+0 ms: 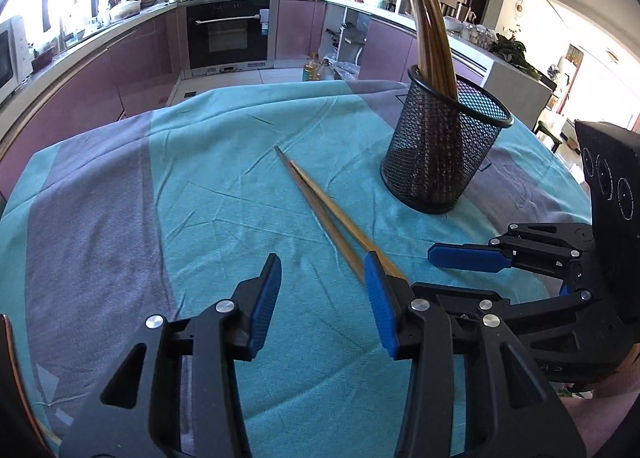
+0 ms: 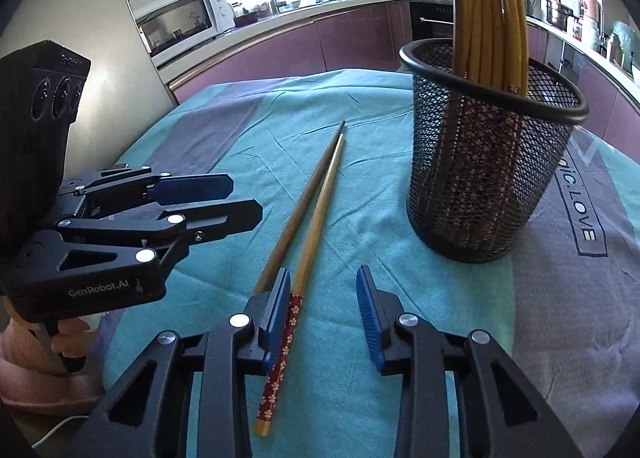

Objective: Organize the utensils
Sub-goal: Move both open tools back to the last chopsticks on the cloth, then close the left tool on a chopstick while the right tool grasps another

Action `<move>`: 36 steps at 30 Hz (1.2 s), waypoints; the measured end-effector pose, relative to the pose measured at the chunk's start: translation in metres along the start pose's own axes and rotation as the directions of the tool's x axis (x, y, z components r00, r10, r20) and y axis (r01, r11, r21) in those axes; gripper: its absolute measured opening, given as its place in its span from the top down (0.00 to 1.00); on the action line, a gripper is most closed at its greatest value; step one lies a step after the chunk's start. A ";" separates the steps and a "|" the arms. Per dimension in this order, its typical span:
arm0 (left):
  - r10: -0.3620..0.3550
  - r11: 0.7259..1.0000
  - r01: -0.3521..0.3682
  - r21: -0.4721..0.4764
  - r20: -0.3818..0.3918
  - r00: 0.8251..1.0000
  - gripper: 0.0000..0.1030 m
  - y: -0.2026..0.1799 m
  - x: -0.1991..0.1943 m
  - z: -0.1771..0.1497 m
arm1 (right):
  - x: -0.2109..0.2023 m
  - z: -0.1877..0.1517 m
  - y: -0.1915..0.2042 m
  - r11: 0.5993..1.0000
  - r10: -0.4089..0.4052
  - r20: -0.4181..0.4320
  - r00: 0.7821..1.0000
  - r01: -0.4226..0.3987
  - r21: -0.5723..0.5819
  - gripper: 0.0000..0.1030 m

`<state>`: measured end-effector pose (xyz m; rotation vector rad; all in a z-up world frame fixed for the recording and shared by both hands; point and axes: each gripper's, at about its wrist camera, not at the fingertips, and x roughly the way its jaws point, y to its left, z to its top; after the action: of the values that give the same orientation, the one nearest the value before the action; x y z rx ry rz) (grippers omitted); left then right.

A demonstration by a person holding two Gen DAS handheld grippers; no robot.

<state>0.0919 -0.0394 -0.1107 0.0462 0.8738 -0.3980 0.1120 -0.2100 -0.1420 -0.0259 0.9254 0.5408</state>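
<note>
Right wrist view, right gripper (image 2: pixel 324 314) jaws apart, nothing clamped, 1 chopstick (image 2: pixel 308 258) between them at lower centre, second alongside, mesh cup (image 2: pixel 480 177) right of centre, left gripper (image 1: pixel 320 298) unclenched, empty.

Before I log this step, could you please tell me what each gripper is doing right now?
Left gripper: open, empty; chopsticks lie just outside it.
Right gripper: open; one chopstick between the jaws, not clamped.
</note>
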 end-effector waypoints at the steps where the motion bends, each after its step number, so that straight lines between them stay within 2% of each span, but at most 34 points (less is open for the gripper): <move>1: -0.007 1.000 0.007 0.000 -0.010 1.000 0.60 -0.001 0.003 0.000 | 0.000 0.000 -0.001 1.000 -0.001 0.000 1.000 0.001 0.001 0.69; 11: 0.005 1.000 -0.003 0.025 -0.074 0.997 0.64 -0.012 0.031 0.004 | 0.002 0.002 -0.004 1.000 -0.021 -0.002 1.000 0.021 0.002 0.69; 18: 0.002 1.000 0.000 0.024 -0.079 0.997 0.83 -0.011 0.028 -0.001 | 0.007 0.006 -0.001 0.999 -0.041 -0.005 0.999 0.041 -0.020 0.70; 26: 0.007 1.000 -0.007 0.005 -0.085 0.996 0.83 -0.005 0.021 -0.009 | 0.023 0.022 0.008 0.997 -0.058 -0.001 0.998 0.058 -0.046 0.73; 36: 0.010 1.000 -0.010 -0.009 -0.080 0.997 0.82 0.008 0.033 0.011 | 0.033 0.033 0.004 0.996 -0.075 0.003 0.997 0.075 -0.044 0.81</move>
<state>0.1218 -0.0448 -0.1291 0.0579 0.9538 -0.3848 0.1513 -0.1840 -0.1463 -0.1000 0.9073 0.4915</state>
